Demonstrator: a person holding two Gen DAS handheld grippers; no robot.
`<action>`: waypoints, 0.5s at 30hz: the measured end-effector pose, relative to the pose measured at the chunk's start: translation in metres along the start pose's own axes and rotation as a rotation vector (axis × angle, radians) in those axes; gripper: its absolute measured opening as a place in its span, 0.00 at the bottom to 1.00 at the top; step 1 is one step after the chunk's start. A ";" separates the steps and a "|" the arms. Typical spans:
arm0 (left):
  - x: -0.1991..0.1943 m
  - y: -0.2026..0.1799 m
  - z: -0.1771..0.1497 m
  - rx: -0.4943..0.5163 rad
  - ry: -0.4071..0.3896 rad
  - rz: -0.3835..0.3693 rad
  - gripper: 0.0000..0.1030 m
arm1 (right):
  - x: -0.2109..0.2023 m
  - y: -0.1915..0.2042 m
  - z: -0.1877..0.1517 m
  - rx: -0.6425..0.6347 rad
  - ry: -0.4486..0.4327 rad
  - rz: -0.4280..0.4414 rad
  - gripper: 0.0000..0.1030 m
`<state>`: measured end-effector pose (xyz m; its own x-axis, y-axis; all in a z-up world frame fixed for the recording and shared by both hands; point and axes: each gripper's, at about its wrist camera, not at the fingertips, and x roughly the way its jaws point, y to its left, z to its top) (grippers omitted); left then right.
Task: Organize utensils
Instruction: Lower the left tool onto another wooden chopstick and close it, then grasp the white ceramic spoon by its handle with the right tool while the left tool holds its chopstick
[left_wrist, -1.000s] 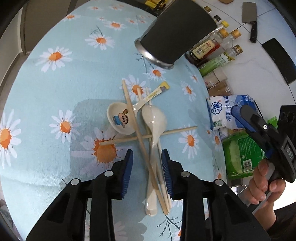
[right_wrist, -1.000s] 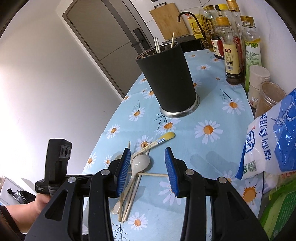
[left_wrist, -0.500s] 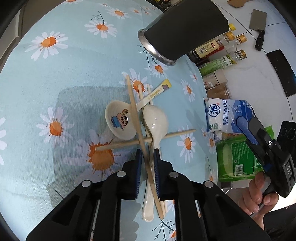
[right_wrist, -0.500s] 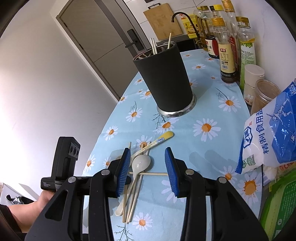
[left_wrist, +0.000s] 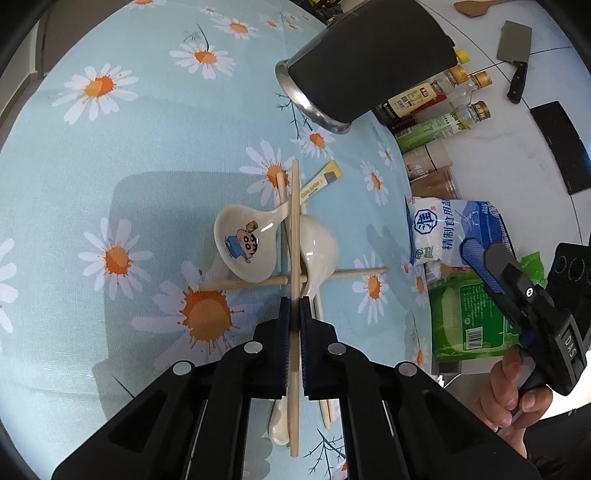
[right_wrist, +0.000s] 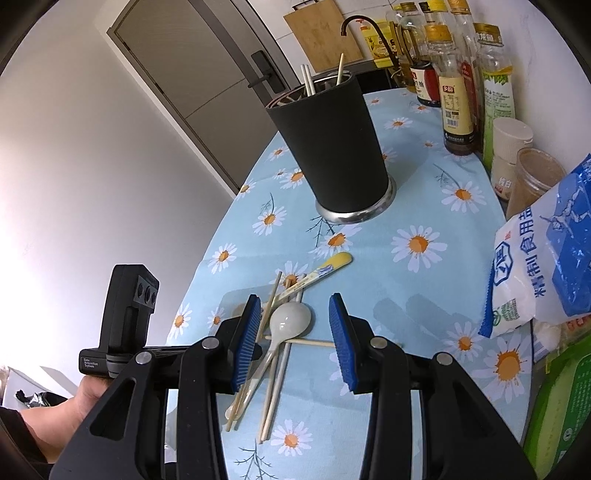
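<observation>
A home kitchen: sauce bottles (right_wrist: 456, 110), a cutting board (right_wrist: 325, 35), a faucet (right_wrist: 364, 27), a cleaver (left_wrist: 514, 48).

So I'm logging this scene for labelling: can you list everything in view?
chopsticks: several, wooden; one in the left claw, rest piled on cloth
spoons: two, white, one with cartoon, in the pile
utensil holder: one, black, upright behind the pile, sticks inside
tablecloth: one, blue with daisies
bottles: several, along the wall
salt bag: one, blue-white, right edge
cleaver: one, on wall
left claw: black-blue, shut on chopstick
right claw: black-blue, open above pile
</observation>
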<state>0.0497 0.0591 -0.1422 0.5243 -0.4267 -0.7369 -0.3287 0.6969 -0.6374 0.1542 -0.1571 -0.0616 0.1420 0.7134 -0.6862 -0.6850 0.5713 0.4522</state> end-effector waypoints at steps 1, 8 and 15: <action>-0.001 0.000 0.000 -0.003 -0.002 -0.005 0.04 | 0.001 0.001 0.000 0.001 0.004 0.001 0.38; -0.014 -0.001 0.001 0.004 -0.022 -0.040 0.04 | 0.018 0.004 -0.002 0.058 0.089 0.048 0.38; -0.037 0.007 0.003 0.002 -0.067 -0.061 0.04 | 0.052 0.001 -0.010 0.205 0.241 0.137 0.38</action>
<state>0.0305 0.0814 -0.1189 0.5944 -0.4292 -0.6801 -0.2927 0.6722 -0.6801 0.1540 -0.1234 -0.1022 -0.1313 0.6865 -0.7152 -0.5246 0.5640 0.6377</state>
